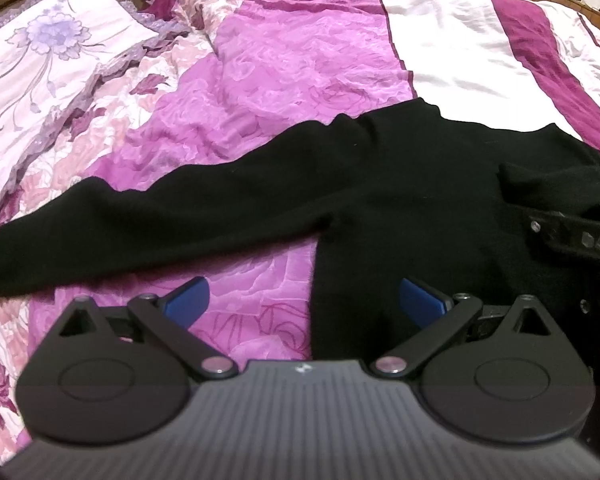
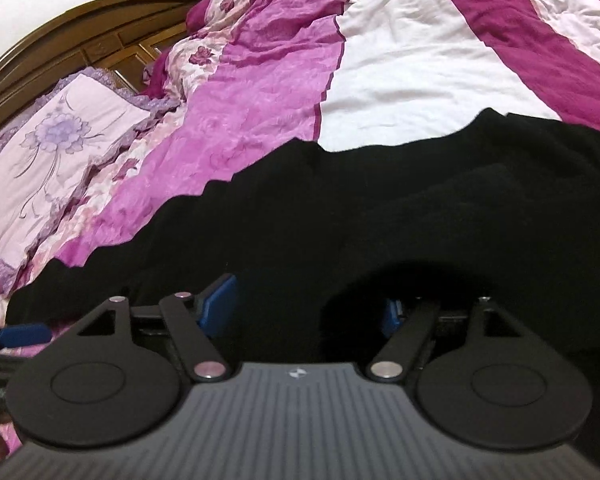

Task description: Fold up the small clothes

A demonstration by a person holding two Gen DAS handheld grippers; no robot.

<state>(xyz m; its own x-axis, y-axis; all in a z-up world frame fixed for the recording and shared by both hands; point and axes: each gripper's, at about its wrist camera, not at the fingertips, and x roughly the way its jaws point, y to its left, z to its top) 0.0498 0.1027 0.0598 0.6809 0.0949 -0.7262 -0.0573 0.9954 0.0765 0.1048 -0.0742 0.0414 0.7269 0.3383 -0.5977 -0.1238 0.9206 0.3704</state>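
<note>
A: What lies on the bed?

B: A black long-sleeved knit top (image 1: pixel 380 184) is spread on the pink, magenta and white patchwork quilt (image 1: pixel 284 64). In the left wrist view one sleeve stretches out to the left across the pink panel, its cuff near the floral border, while the body runs down toward the camera on the right.

A: And the left hand-held gripper (image 1: pixel 304 304)?

B: Released. Its blue-padded fingers (image 1: pixel 188 300) stand wide apart just above the bedding, one over pink quilt, the other over the black fabric. The lower edge of the top's body sits in the gap, but neither pad presses on it.

A: The right hand-held gripper (image 2: pixel 312 308)?

B: Also released, jaws spread. Black cloth fills the space in front of it and lies under both fingers; its right-hand pad is partly sunk in shadow against the knit, so I cannot tell whether it touches. Nothing is pinched.

A: Can each see the other?

B: Yes. The right one's black finger comes in at the right edge of the left wrist view, over a bunched fold of the top. A blue pad of the left one shows at the left edge of the right wrist view.

A: Anything else?

B: A lilac-frilled white pillow with a purple flower print (image 2: pixel 56 148) lies at the left, against a carved brown wooden headboard (image 2: pixel 80 36).
</note>
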